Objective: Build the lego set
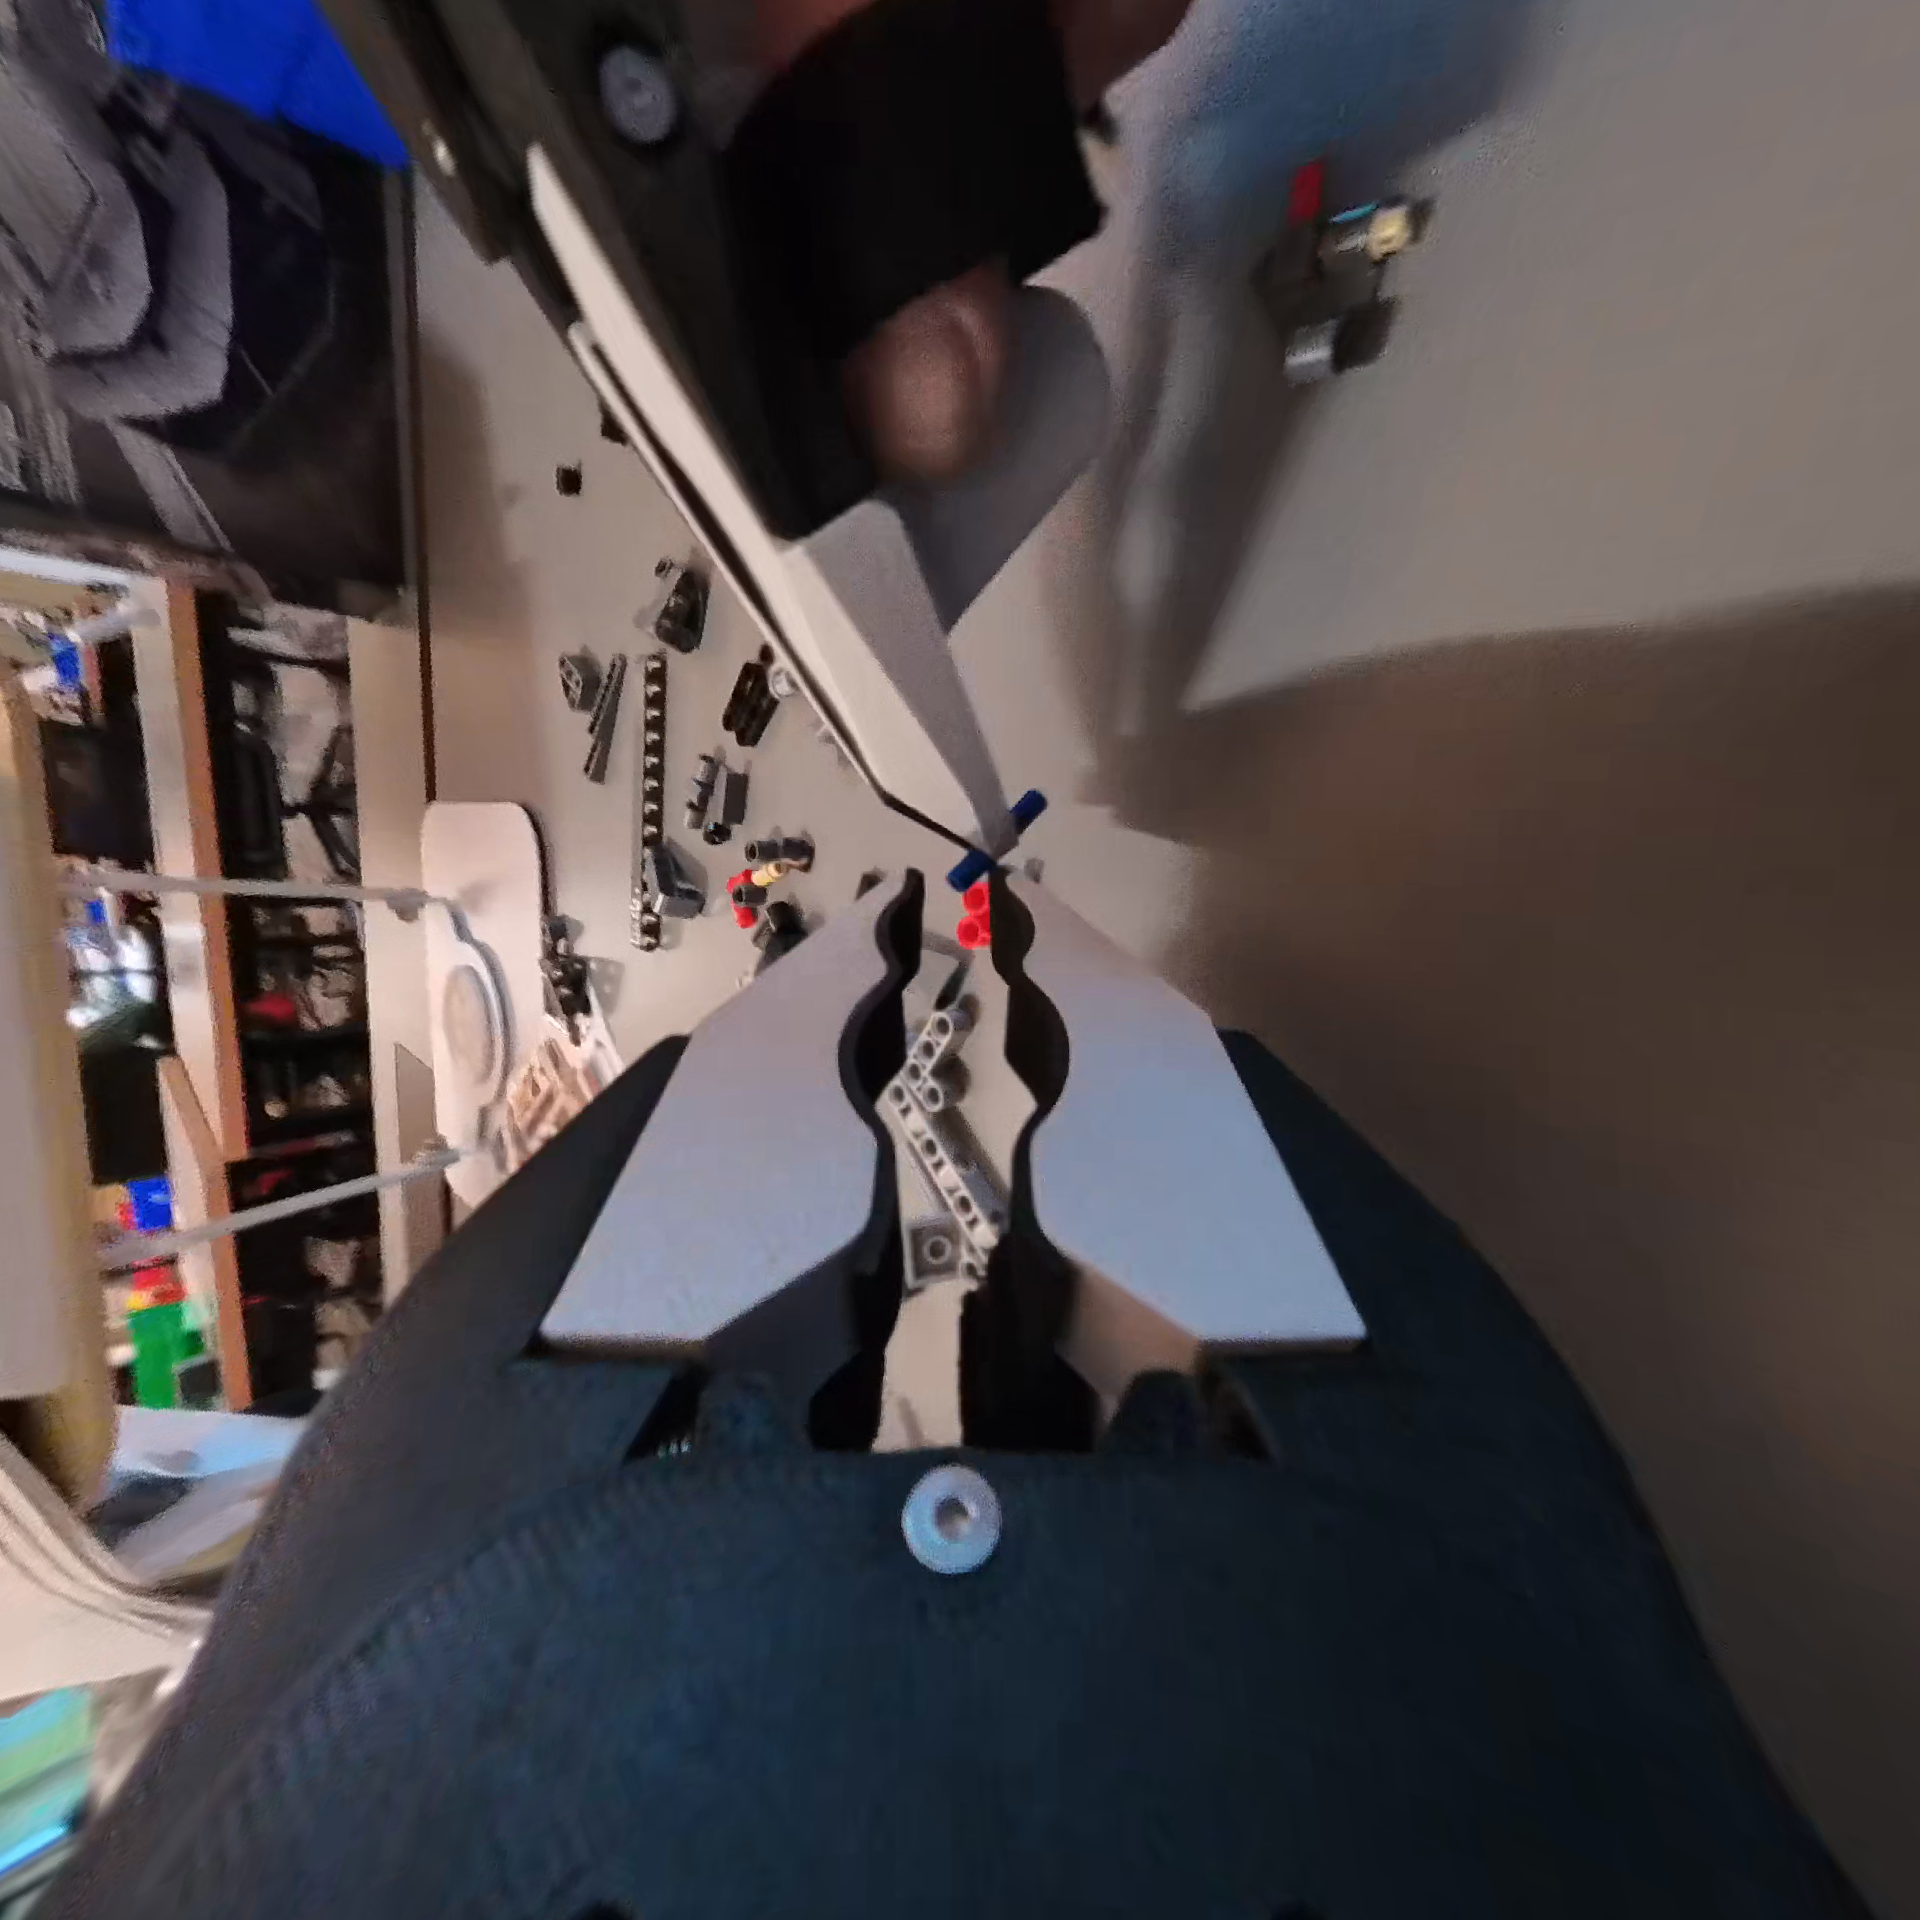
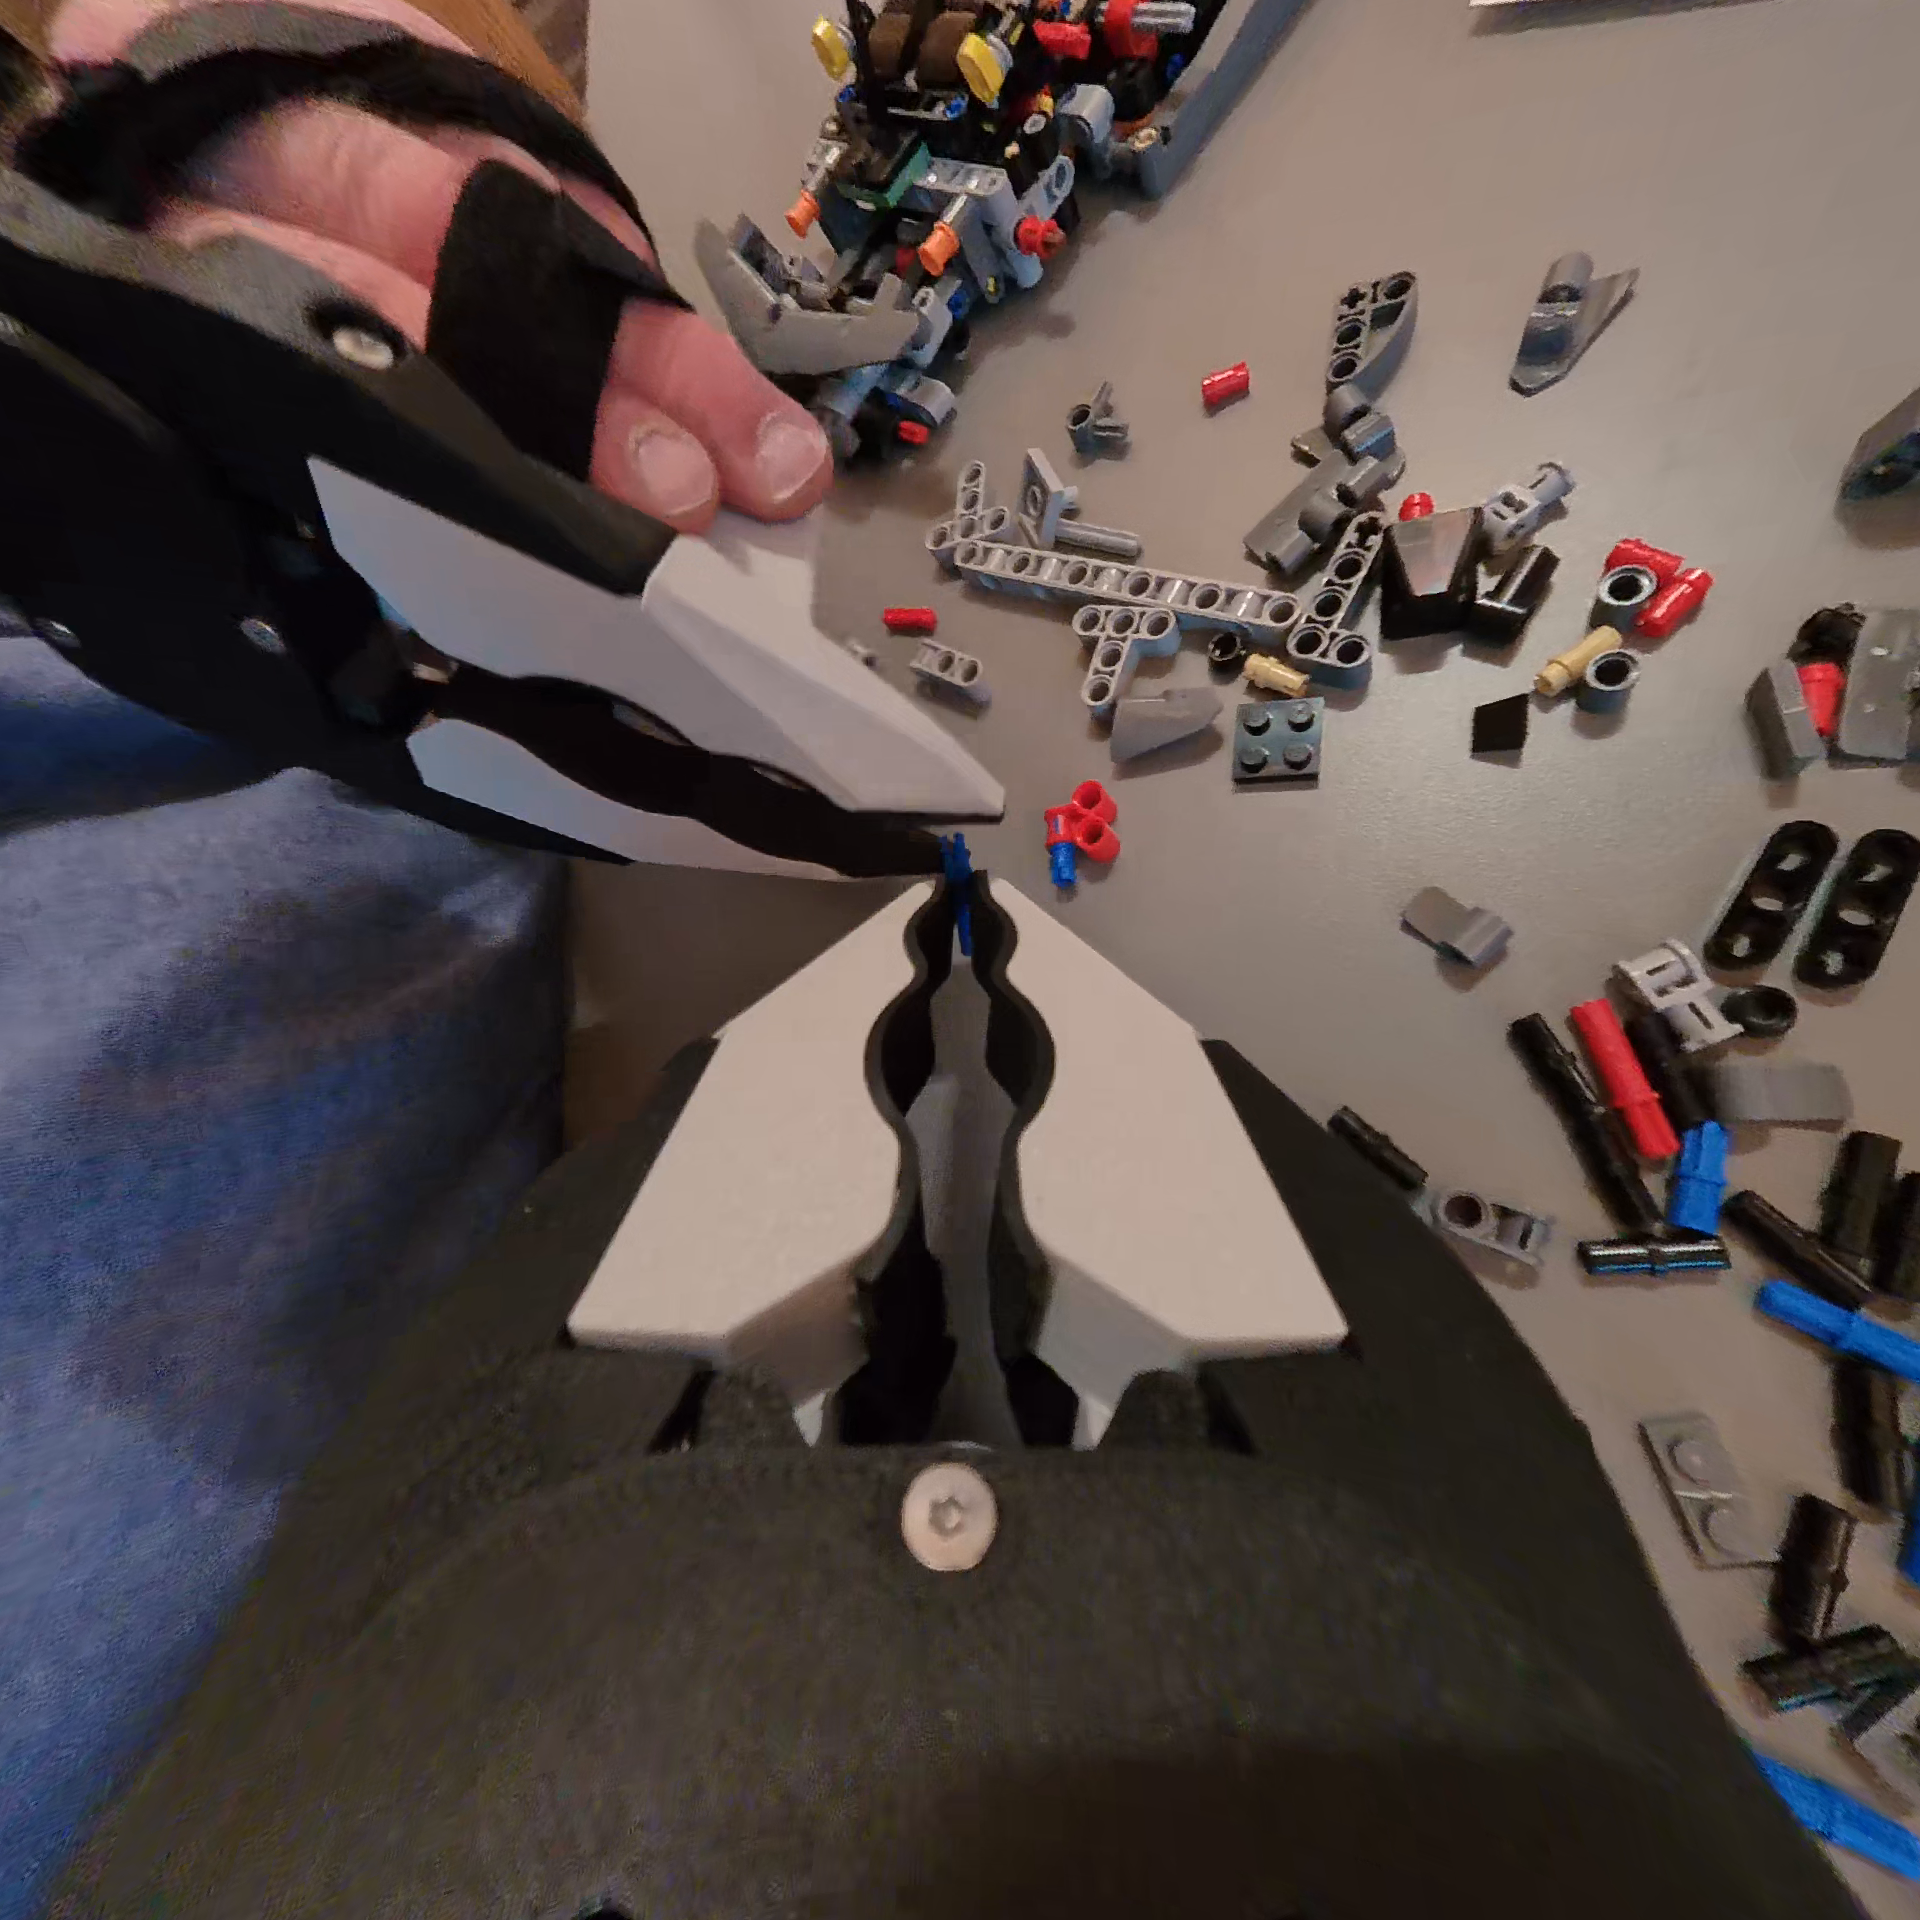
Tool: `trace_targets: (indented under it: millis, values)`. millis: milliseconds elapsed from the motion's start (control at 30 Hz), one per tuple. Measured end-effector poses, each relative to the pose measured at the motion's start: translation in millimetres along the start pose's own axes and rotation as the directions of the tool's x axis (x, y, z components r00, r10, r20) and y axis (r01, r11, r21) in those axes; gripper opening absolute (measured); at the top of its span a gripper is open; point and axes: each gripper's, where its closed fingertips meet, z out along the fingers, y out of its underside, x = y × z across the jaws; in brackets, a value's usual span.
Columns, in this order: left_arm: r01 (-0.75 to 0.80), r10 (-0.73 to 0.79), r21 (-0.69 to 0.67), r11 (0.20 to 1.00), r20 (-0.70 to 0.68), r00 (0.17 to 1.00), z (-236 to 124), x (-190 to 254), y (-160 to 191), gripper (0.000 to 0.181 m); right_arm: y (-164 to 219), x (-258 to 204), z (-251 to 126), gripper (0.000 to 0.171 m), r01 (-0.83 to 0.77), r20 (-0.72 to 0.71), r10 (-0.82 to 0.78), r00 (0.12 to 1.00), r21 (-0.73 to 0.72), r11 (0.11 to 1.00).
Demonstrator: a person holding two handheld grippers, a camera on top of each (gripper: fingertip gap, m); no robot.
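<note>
Nearest in the right wrist view, the right gripper (image 2: 961, 902) has its grey fingers drawn together on a small blue pin (image 2: 962, 914), which stands up out of the tips. Directly above it the left gripper (image 2: 961, 826), carried by a strapped hand (image 2: 582, 343), comes in from the left, and its tips meet the top end of the same blue pin; whether they are clamped on it or only touching cannot be told. In the left wrist view the left gripper (image 1: 951, 883) shows a narrow gap between its tips, with the right gripper (image 1: 992, 831) crossing in from above, the blue pin (image 1: 1000, 834) pinched across its tips. Just past the pin on the grey table (image 2: 1455, 156) lies a red connector (image 2: 1084, 821) with a blue peg in it. Farther out sit a long grey holed beam (image 2: 1132, 590), a dark 2x2 plate (image 2: 1279, 740) and scattered black, red and blue pins. At the far edge stands the partly built model (image 2: 935, 208), dense with grey, black, red and yellow pieces
</note>
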Motion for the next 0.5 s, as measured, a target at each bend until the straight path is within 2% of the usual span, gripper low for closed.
trace_targets:
  millis: [167,267,400,500]
  values:
    - [-0.116,0.116,0.008,0.993,0.027,0.993,-3,-1,-3,0.005,-1,-4,-4,0.0,-0.025,0.061,0.026,0.998,-0.014,1.0]
    - [-0.129,0.129,0.009,0.992,0.03,0.991,-4,-1,-4,0.004,-1,-5,-4,0.0,-0.034,0.082,0.036,0.996,-0.029,0.999]
    - [-0.058,0.056,0.035,0.998,0.036,0.998,-7,-5,-3,0.003,-7,-6,-7,0.0,-0.048,0.119,0.048,0.992,-0.002,0.999]
    - [0.065,-0.068,0.081,0.995,0.03,0.997,-10,-11,-4,0.001,-16,-7,-14,0.001,-0.08,0.166,0.069,0.984,0.059,0.995]
